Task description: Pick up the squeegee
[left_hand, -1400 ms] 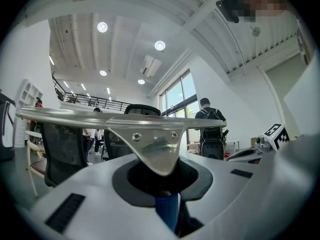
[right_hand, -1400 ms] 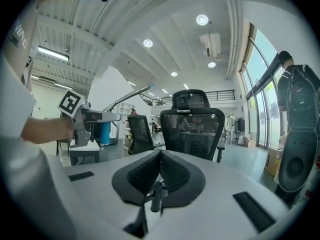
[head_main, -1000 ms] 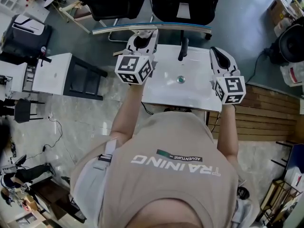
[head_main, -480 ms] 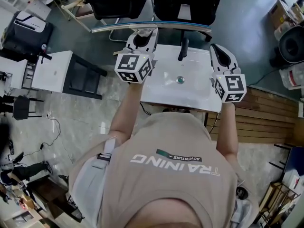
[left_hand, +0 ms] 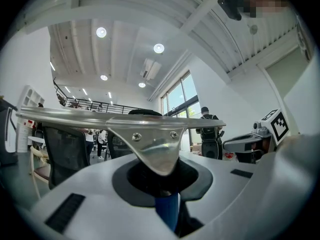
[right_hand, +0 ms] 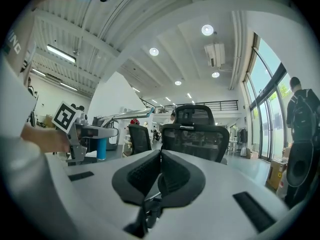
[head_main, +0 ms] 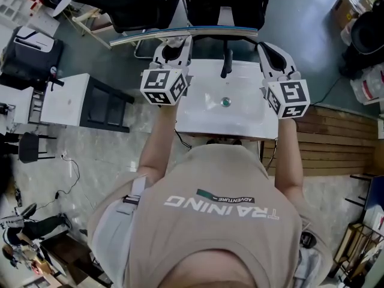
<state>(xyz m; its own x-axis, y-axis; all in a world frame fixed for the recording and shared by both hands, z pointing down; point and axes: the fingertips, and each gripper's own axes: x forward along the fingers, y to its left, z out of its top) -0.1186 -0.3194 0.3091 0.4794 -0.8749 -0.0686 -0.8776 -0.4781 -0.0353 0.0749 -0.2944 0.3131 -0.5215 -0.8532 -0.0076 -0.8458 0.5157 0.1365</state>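
The squeegee point(head_main: 186, 35) has a long metal blade and a blue handle. My left gripper point(head_main: 172, 51) is shut on that handle and holds it level above the white basin point(head_main: 246, 122). In the left gripper view the blade point(left_hand: 120, 120) runs across the picture, with the blue handle point(left_hand: 167, 211) pinched between the jaws of the left gripper point(left_hand: 161, 179). My right gripper point(head_main: 273, 57) hovers over the basin's right side with nothing in it. In its own view the right gripper point(right_hand: 160, 176) has its black pads together. The squeegee point(right_hand: 127, 115) shows off to its left.
A black tap point(head_main: 227, 62) and a round drain point(head_main: 225, 102) sit in the basin. Black office chairs point(head_main: 222, 2) stand just beyond it. A white side table point(head_main: 66, 98) is at the left, wooden slats point(head_main: 336, 140) at the right. People stand in the background.
My right gripper has risen and shifted toward the basin's far edge. The left gripper still holds the squeegee in about the same place.
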